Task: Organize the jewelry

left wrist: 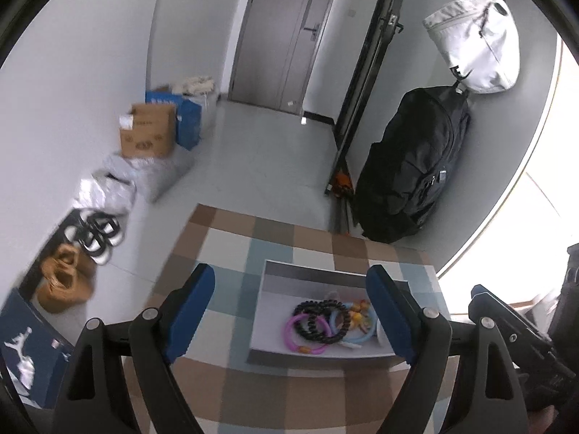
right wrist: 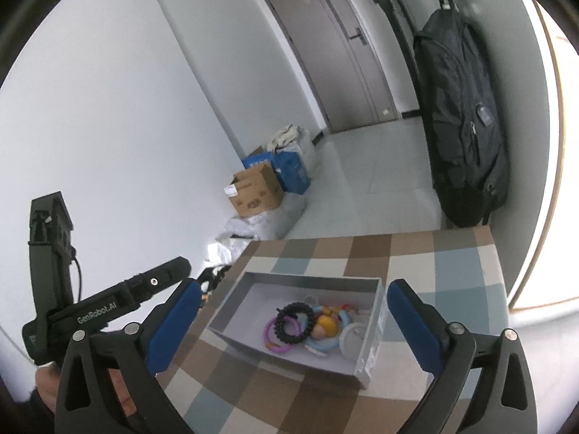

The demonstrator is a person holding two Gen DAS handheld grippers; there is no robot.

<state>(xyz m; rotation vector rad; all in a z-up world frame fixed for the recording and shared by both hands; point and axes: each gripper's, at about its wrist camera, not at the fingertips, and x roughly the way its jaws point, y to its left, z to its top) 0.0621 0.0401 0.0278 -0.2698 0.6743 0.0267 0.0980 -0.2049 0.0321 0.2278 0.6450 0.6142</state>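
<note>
A shallow grey box (left wrist: 307, 271) (right wrist: 300, 277) sits on a checkered tablecloth. Inside lie a black coiled bracelet (left wrist: 314, 320) (right wrist: 295, 320), a pink ring bracelet (left wrist: 293, 336) (right wrist: 269, 336), a light blue ring (left wrist: 356, 338) (right wrist: 320, 345), orange-yellow pieces (left wrist: 358, 311) (right wrist: 325, 323) and a white ring (right wrist: 350, 340). My left gripper (left wrist: 289, 311) is open and empty, held above the table just before the box. My right gripper (right wrist: 293, 322) is open and empty, also above the box. The left gripper's body (right wrist: 108, 303) shows in the right wrist view.
The checkered table (left wrist: 224, 238) (right wrist: 434, 264) stands in a hallway. A black backpack (left wrist: 416, 166) (right wrist: 459, 115) and a white bag (left wrist: 477, 39) hang on the right wall. Cardboard boxes (left wrist: 148, 133) (right wrist: 257, 190), plastic bags and shoes (left wrist: 97, 231) line the left wall.
</note>
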